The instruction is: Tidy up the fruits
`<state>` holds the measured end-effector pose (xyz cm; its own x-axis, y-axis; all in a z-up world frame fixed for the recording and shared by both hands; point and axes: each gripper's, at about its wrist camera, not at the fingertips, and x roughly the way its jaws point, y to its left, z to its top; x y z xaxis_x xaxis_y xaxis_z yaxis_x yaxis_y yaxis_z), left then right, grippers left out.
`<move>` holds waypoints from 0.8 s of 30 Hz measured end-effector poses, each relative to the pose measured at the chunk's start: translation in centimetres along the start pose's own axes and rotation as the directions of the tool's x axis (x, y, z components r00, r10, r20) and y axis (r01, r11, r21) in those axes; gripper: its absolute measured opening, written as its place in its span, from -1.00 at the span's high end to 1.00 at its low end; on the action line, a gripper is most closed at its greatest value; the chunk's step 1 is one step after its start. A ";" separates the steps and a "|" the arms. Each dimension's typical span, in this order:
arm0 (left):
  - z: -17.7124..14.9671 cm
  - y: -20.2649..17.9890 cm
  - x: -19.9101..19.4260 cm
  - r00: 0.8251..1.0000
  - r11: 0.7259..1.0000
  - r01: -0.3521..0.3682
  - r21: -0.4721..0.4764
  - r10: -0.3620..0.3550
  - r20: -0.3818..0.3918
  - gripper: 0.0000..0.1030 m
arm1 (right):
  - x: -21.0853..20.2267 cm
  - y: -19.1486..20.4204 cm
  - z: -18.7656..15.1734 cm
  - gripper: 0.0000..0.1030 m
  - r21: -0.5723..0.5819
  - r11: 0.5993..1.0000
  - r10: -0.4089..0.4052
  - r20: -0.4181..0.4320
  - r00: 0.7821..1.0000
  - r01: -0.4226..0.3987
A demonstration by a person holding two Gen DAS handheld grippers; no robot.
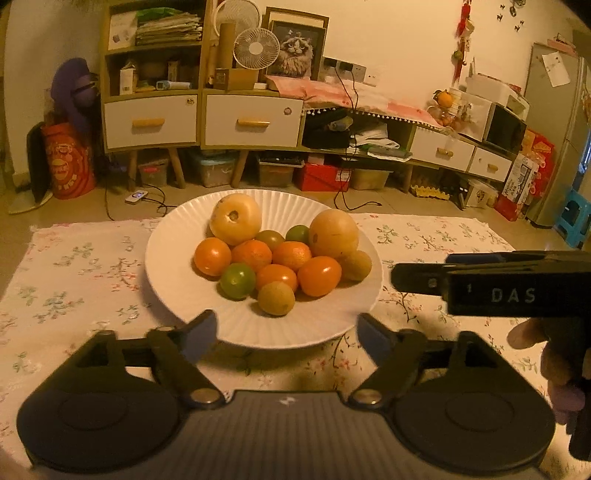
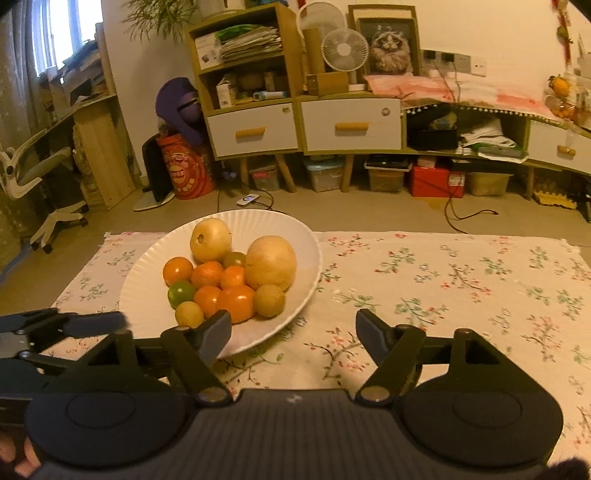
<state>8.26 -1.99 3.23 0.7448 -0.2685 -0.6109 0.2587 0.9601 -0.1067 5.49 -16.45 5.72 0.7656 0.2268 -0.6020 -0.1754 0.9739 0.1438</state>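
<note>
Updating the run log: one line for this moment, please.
left claw: open, empty | right claw: open, empty | fruits: piled on white plate | tablecloth

Warm yellowish indoor light, cream wall (image 1: 399,33), tan floor (image 2: 332,210), far wooden cabinets with white drawers (image 1: 253,120), desk fan (image 1: 256,48) beside framed cat picture (image 1: 297,50), storage boxes (image 1: 212,168) underneath, window (image 2: 61,35) far left, office chair (image 2: 40,177) below it, grey refrigerator (image 1: 554,129) far right.

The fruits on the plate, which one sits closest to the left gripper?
The small yellow-brown fruit at the pile's front edge, just ahead of the green one.
</note>
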 end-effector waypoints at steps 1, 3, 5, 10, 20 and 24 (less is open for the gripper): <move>-0.1 0.0 -0.4 1.000 1.000 -0.001 0.002 0.001 0.003 -0.60 | -0.3 0.0 -0.1 -0.47 0.002 1.000 -0.007 0.002 1.000 0.007; -0.3 0.1 -1.1 1.000 1.000 -0.002 0.006 0.002 0.005 -0.62 | -1.0 -0.1 -0.3 -0.55 0.004 1.000 -0.024 0.006 1.000 0.024; -0.6 0.1 -1.7 1.000 1.000 -0.009 0.010 0.009 0.006 -0.65 | -1.5 -0.1 -0.6 -0.57 0.004 0.999 -0.035 0.008 0.999 0.035; -1.2 -0.1 -3.3 1.000 1.000 -0.015 0.011 0.015 -0.002 -0.73 | -3.0 0.0 -1.2 -0.68 0.006 0.998 -0.062 0.008 0.998 0.062; -2.4 -0.4 -6.3 0.998 0.998 -0.054 -0.041 0.052 -0.036 -0.88 | -5.0 0.8 -2.6 -0.84 0.002 0.994 -0.110 -0.022 0.994 0.111; -2.9 -0.5 -6.8 0.996 0.996 -0.066 -0.052 0.062 -0.070 -0.88 | -5.7 1.3 -3.1 -0.90 0.011 0.991 -0.131 -0.033 0.991 0.131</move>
<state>1.28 -0.45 5.18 0.7147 -0.2021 -0.6696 0.1770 0.9784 -0.1065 -1.02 -16.42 6.87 0.7615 0.0976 -0.6408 -0.0670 0.9952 0.0720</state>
